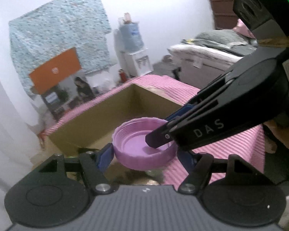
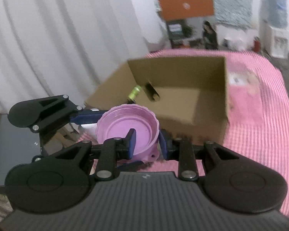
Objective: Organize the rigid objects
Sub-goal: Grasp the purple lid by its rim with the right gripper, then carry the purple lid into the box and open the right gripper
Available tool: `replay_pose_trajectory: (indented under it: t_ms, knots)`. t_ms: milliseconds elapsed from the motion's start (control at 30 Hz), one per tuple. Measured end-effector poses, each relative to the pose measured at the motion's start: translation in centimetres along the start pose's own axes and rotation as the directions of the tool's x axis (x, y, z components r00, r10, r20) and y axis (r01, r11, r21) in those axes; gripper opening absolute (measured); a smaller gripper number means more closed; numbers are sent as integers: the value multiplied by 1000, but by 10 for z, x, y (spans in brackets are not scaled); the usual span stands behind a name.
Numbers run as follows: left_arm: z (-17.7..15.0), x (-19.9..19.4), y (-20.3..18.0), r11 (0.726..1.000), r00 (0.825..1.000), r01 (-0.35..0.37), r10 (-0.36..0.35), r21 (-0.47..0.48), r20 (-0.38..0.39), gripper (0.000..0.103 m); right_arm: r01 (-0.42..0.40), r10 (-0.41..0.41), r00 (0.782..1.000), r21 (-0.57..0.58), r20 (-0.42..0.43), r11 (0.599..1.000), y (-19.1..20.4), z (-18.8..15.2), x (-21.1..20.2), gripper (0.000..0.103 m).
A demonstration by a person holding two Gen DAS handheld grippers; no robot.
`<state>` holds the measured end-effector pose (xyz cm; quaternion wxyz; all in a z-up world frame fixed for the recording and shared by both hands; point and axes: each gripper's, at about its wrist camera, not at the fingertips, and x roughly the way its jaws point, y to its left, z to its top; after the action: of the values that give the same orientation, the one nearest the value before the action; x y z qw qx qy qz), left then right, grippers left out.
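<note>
Your left gripper (image 1: 144,154) spans the pink lid (image 1: 144,146) across its full width, a pad pressed on each outer side. Your right gripper (image 2: 146,144) is nearly closed, pinching the lid's rim wall, one finger (image 2: 131,142) inside. The lid hangs open side up just before the cardboard box (image 2: 175,88), above the pink-striped tabletop (image 2: 260,115).

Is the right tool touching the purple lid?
Touching. In the right wrist view, the right tool pinches the wall of the purple lid: one finger presses inside the rim, the other outside. The left wrist view shows the inner finger inside the lid too.
</note>
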<state>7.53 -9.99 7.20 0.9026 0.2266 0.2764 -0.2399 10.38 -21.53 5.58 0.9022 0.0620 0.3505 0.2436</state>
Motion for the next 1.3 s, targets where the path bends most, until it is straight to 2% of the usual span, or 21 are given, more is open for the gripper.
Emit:
replay_pose_trajectory:
  t_ms: [100,200,333,400,500,667,867,967,1200,1300]
  knots:
    - [13,7,25,1000,1000,-23,23,-10,-20,73,-37,37,999,-34,-24,999,2,30,17,27]
    - [24,26,55,999,996,-14,10,-47,-84,73,-82,79,994,-33,-76,996,-2,62,45,27]
    - [28,71,95,991,974,35,-62,-126,-218,73,-123,124,971,20,-202,992,-16,92,102,27]
    - [25,95,110,985,952,56,-103,-166,-287,73,-133,143,953,54,-269,990,-22,100,134,27]
    - [20,131,123,977,918,68,-140,-202,-372,73,-142,184,908,138,-376,980,-40,104,182,27]
    - [10,169,138,964,862,72,-188,-255,-470,73,-131,216,845,202,-490,971,-52,102,233,27]
    - [1,189,143,954,802,62,-222,-292,-554,73,-120,202,803,181,-560,976,-46,95,256,27]
    - [-3,197,143,954,779,52,-223,-294,-586,74,-120,200,783,172,-589,978,-41,92,264,27]
    - [-5,196,140,955,764,62,-232,-290,-602,79,-140,232,742,194,-629,971,-41,83,278,29]
    - [-2,193,140,954,770,58,-230,-293,-595,80,-141,238,749,201,-619,969,-42,83,277,31]
